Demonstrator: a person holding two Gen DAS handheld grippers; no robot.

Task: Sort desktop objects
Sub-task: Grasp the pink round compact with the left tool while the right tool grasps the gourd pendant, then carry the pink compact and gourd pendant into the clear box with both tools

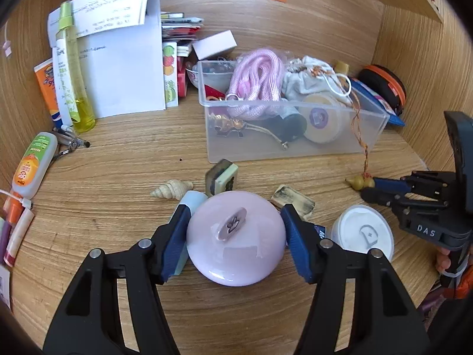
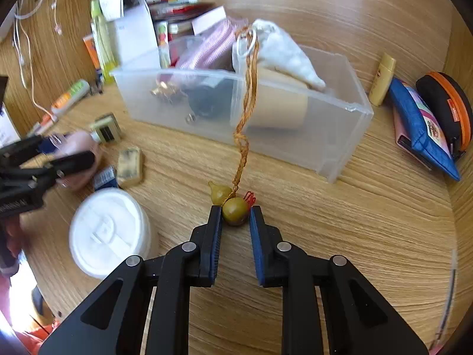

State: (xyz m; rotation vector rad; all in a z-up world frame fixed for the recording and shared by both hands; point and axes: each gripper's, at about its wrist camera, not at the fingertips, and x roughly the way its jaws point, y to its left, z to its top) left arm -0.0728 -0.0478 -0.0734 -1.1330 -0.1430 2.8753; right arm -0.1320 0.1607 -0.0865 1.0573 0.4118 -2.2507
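**Two grips at once: a slick compact and a tethered charm**

At the left of the left-wrist view, loose things line the table [image 1: 118,159] edge: a small lotion bottle [image 1: 35,164], pens, a tall yellow spray bottle [image 1: 72,71]. None of these is in play, but a wide swing of the left tool [image 1: 235,232] could knock them.

In the lower middle of that view the left tool stands about half open around a round pink compact [image 1: 236,238], its blue pads against both flanks. The case is smooth and domed, so the pads bear on curved sides; if lifted fast or tilted it may squirt out forward onto the seashell [image 1: 171,190] or the stamp blocks [image 1: 221,177] just beyond it. A pale blue object [image 1: 193,201] lies touching the left pad and could be dragged along.

To the right, a white round lid [image 1: 362,232] lies just beside the tool and might be nudged.

In the right-wrist view the right tool [image 2: 235,214] is nearly shut on an olive gourd charm [image 2: 235,210] at centre. The bead is round and small, and a pinch this near the fingertips can slip. Its braided orange cord [image 2: 246,100] runs up over the rim of the clear plastic bin [image 2: 340,136] to a ring [image 2: 247,43] among the bin's contents; pulling away from the bin would tighten the cord and could tip the bin or haul out the white cloth pouch [image 2: 283,53].
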